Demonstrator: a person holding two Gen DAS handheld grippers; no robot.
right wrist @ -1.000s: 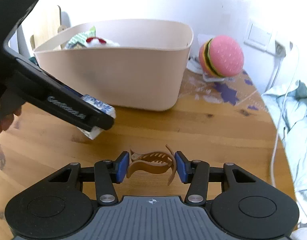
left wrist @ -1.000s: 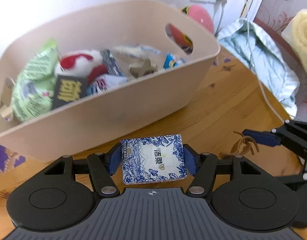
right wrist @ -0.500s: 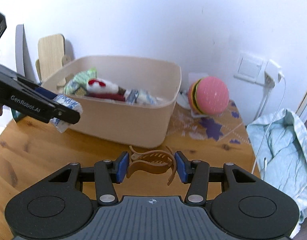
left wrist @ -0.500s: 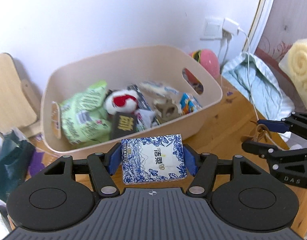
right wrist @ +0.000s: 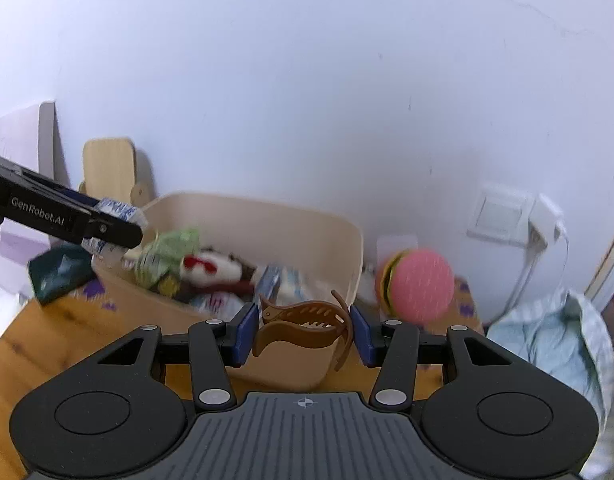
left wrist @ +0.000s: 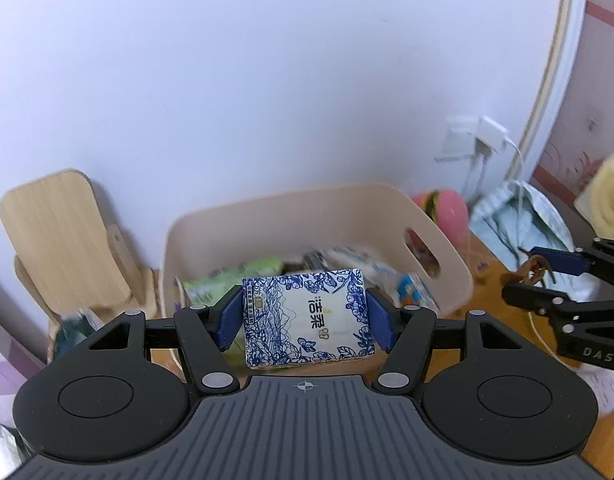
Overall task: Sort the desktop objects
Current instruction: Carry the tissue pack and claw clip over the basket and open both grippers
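Note:
My left gripper (left wrist: 305,320) is shut on a blue-and-white floral tissue pack (left wrist: 309,318) and holds it in the air, near the front of the beige storage bin (left wrist: 307,216). My right gripper (right wrist: 303,330) is shut on a brown hair claw clip (right wrist: 303,326), also raised, in front of the bin (right wrist: 339,236). The bin holds a green snack bag (right wrist: 167,248), a white-and-red plush (right wrist: 211,270) and several small packets. In the right wrist view the left gripper (right wrist: 119,226) with the tissue pack hangs over the bin's left rim.
A pink burger plush (right wrist: 419,284) sits right of the bin on the wooden table (right wrist: 35,340). A light blue cloth (right wrist: 555,344) lies at the far right. A wooden chair back (left wrist: 63,240) stands left of the bin. A wall socket with charger (right wrist: 511,216) is behind.
Both grippers have risen well above the table with their objects still held. The bin now appears lower and farther away, and more wall is visible.

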